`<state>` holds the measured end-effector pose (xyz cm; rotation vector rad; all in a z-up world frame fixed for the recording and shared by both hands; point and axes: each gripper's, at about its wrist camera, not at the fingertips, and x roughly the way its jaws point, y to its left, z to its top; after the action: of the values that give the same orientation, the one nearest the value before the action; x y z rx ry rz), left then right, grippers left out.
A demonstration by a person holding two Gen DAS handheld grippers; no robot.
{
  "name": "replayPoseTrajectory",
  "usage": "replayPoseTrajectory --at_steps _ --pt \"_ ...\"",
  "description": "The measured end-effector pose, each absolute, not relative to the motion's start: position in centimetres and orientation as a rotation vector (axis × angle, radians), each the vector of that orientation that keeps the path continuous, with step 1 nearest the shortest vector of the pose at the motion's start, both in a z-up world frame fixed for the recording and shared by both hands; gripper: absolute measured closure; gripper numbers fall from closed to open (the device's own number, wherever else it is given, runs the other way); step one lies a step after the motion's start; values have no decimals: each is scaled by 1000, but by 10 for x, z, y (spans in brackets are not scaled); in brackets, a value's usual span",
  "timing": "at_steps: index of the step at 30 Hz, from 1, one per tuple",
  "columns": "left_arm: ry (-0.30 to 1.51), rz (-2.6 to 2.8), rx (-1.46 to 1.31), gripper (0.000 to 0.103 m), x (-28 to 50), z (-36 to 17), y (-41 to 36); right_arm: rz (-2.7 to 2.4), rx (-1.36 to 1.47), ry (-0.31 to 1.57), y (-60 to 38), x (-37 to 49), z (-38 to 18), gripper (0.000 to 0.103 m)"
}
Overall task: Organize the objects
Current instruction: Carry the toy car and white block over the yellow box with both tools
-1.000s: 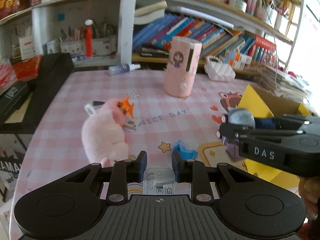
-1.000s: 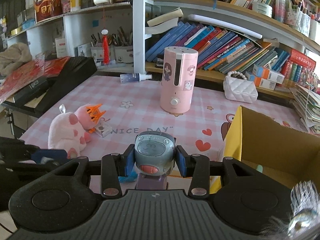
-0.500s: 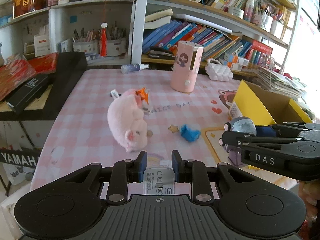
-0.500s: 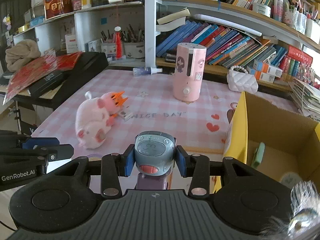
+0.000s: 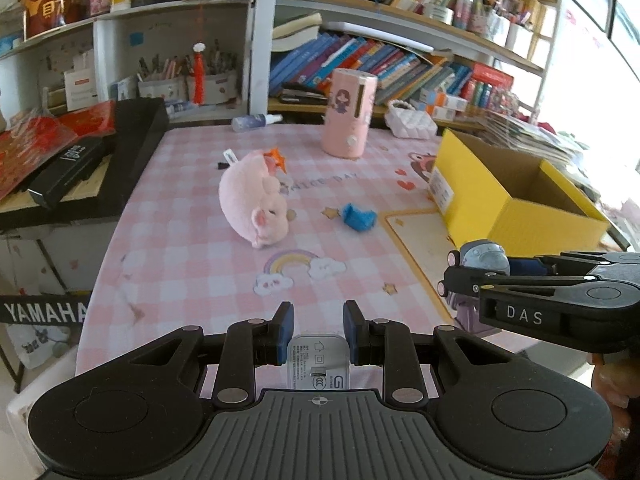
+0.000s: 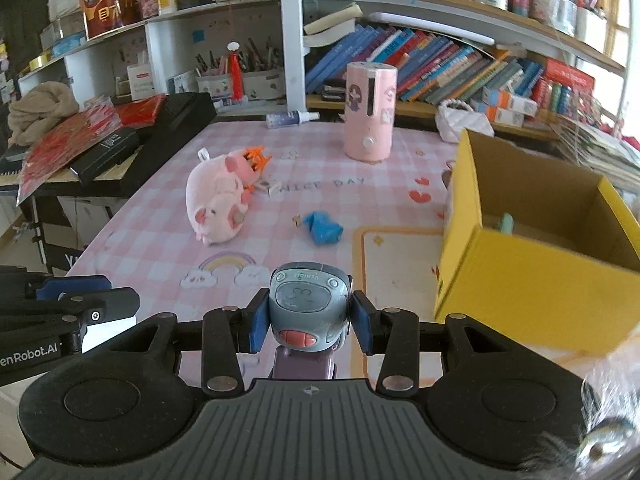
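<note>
Above near desk (image 5: 192, 280) edge: left tool (image 5: 318, 334) clamped on white charger (image 5: 319, 360); right tool (image 6: 307, 320) clamped on grey toy robot (image 6: 308, 306), just left of yellow box (image 6: 532, 280). Pink plush pig (image 6: 218, 200) lies mid-desk.

Daylight floods both views from the right, where the window (image 5: 600, 60) burns out to white and washes colour from the nearest shelves (image 5: 500, 12). The pink checked worktop (image 5: 192, 264) is evenly lit, with only soft, faint shadows under things on it. Fisheye bending curves the shelves and darkens the corners. In the right wrist view the yellow box (image 6: 532, 288) smears along its near edge, and the bottom right corner is a blurred glare.
</note>
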<state>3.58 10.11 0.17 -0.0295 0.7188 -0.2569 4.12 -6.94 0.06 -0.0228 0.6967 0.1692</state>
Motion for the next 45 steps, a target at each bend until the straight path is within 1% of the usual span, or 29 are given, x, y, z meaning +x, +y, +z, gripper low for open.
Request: replayPoseTrajectory --at_steps 12,27,37,45 --pt "731 -374 31 78 4 -1 84 55 51 711 -86 -14 -7 63" --pt "710 -616 131 78 -4 -3 22 -189 151 701 -140 -67 -9 64" --pt "688 -700 164 78 9 -2 -13 -292 179 699 -172 -70 -8 63" --pt "633 -720 170 78 28 11 -37 -328 182 669 -200 -53 2 64"
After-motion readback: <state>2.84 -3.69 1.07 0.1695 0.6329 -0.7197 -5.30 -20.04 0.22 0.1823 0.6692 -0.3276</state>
